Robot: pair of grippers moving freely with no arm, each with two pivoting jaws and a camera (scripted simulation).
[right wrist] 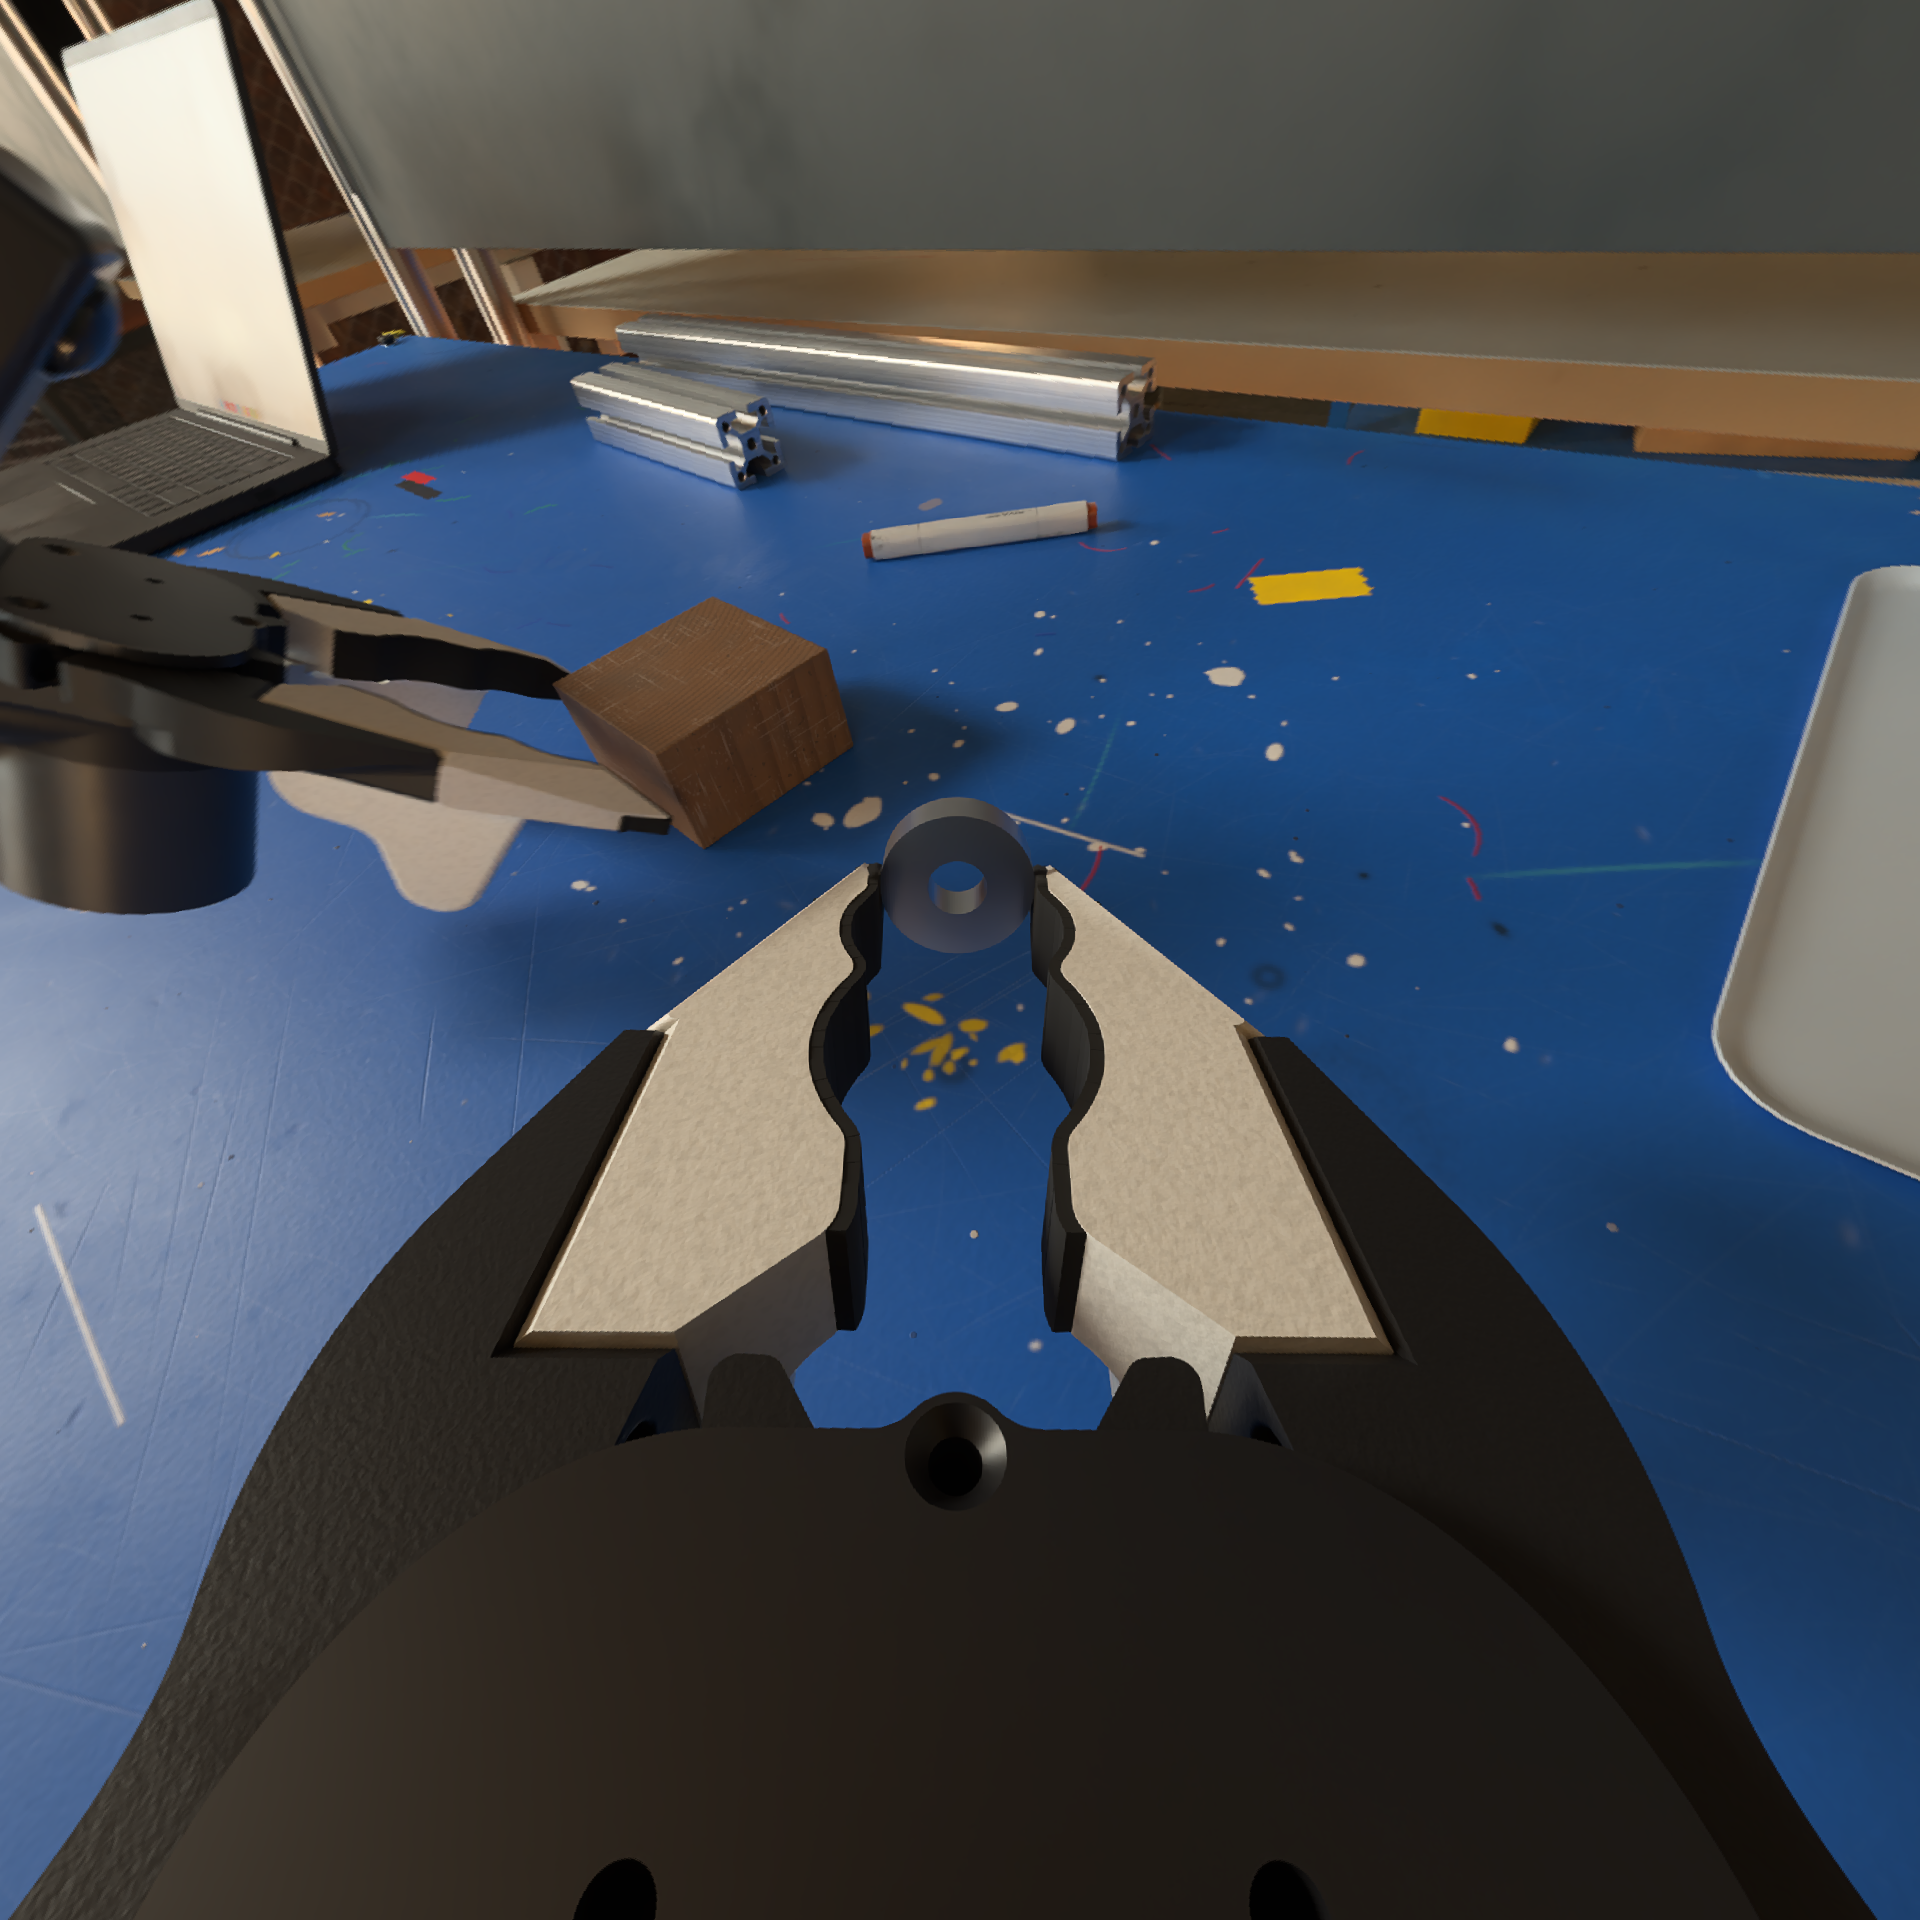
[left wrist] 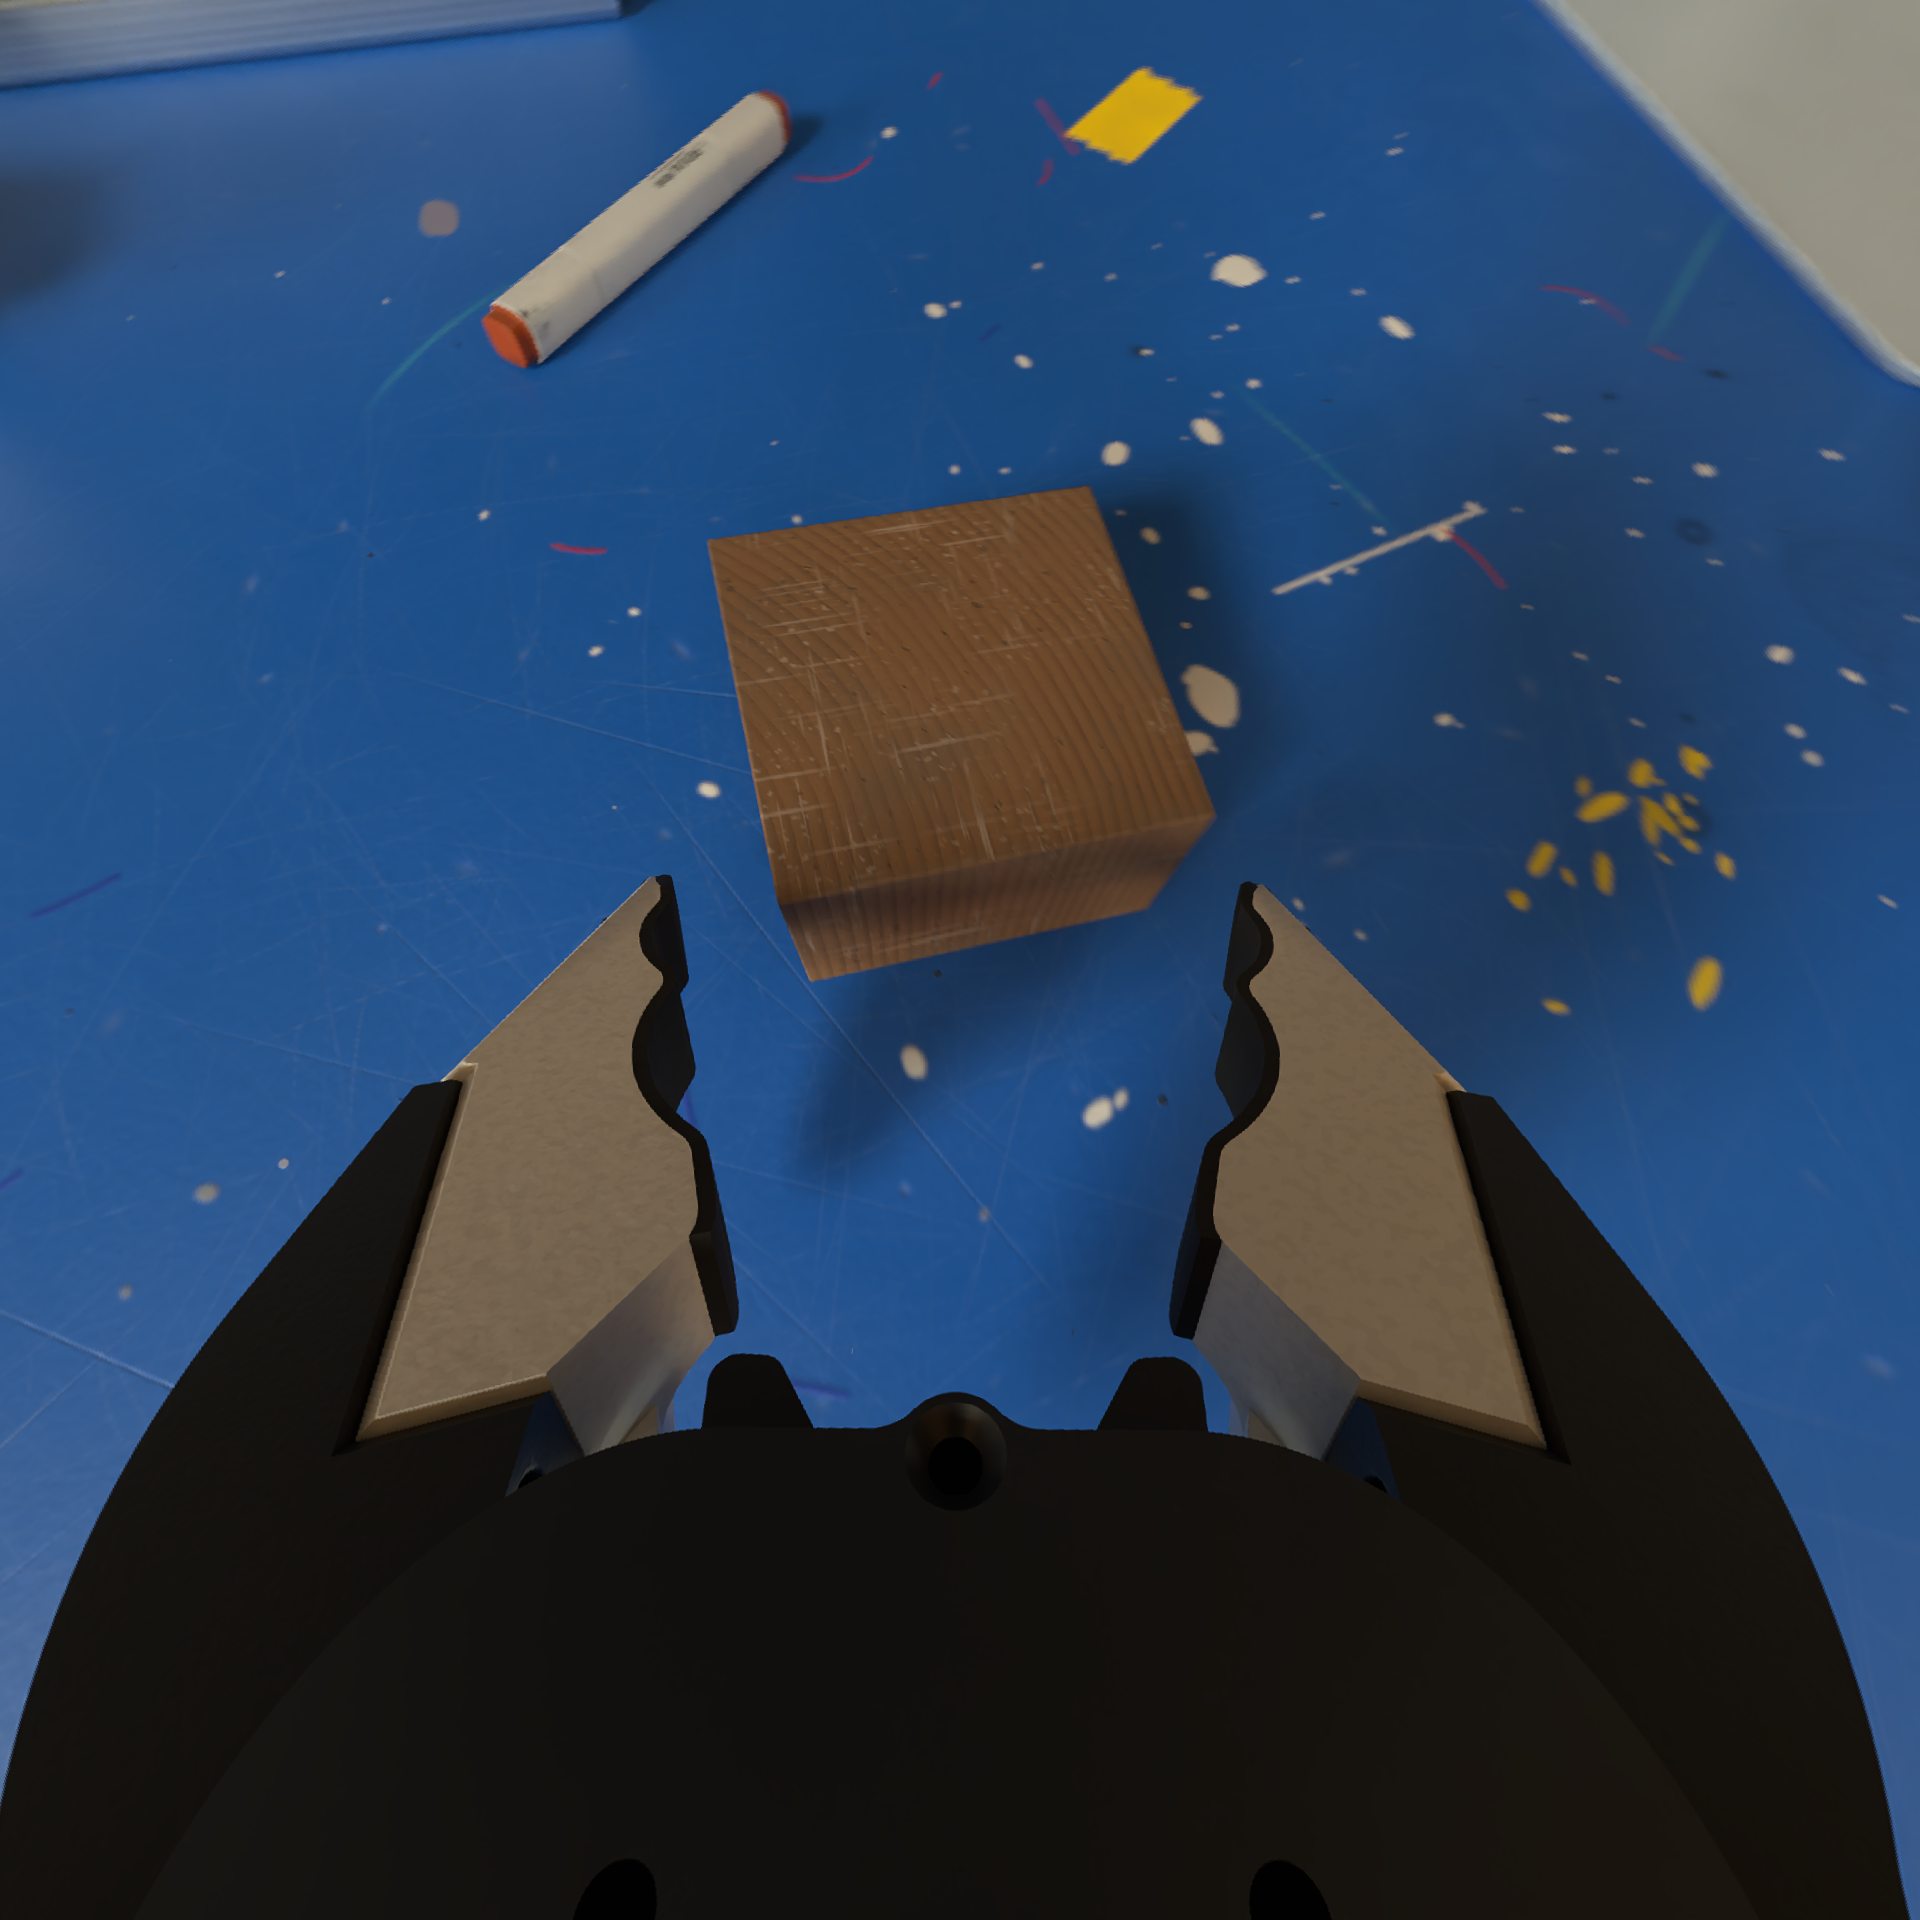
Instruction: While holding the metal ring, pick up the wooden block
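Note:
The wooden block (left wrist: pixel 951 717) is a brown cube on the blue table (left wrist: pixel 312 831), just ahead of my left gripper (left wrist: pixel 956 885). That gripper is open and empty, with its fingertips short of the block's near face and spread wider than it. In the right wrist view the block (right wrist: pixel 717 707) lies left of centre, and the left gripper (right wrist: pixel 613 753) comes in from the left with its tips at the block's near corner. My right gripper (right wrist: pixel 956 878) is shut on the grey metal ring (right wrist: pixel 956 831) and holds it upright at the fingertips above the table.
A white marker with orange ends (right wrist: pixel 977 530) and a yellow tape patch (right wrist: pixel 1309 585) lie beyond the block. Aluminium extrusions (right wrist: pixel 883 390) lie at the back. An open laptop (right wrist: pixel 187 312) stands far left. A white tray (right wrist: pixel 1829 883) is at the right.

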